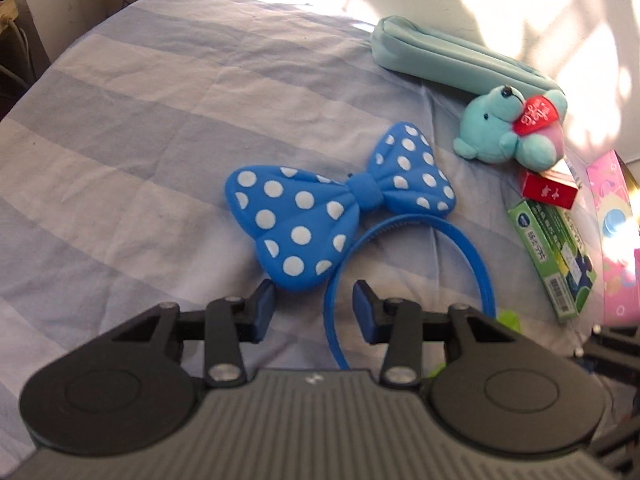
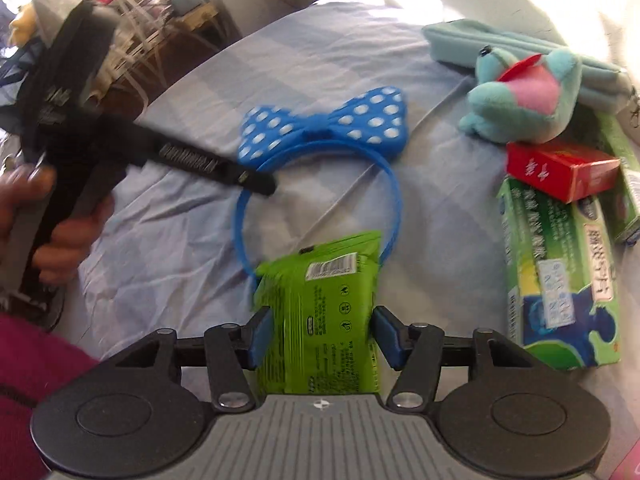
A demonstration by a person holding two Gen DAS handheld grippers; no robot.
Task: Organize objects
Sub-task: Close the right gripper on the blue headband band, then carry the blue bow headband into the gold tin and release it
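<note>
A blue headband with a white-dotted bow (image 1: pixel 320 208) lies on the striped bed sheet (image 1: pixel 140 140); it also shows in the right wrist view (image 2: pixel 324 128). My left gripper (image 1: pixel 314 308) is open and empty just above the band's near arc. My right gripper (image 2: pixel 322 332) is shut on a green packet (image 2: pixel 324 312), held over the band's near end. In the right wrist view, the left gripper (image 2: pixel 256 180) reaches in from the left toward the band.
A teal pouch (image 1: pixel 448 56), a teal plush bear (image 1: pixel 508 128), a red box (image 1: pixel 548 190) and a green toothpaste box (image 1: pixel 556 252) are grouped at the right by the wall. A pink box (image 1: pixel 616 236) is at the far right edge.
</note>
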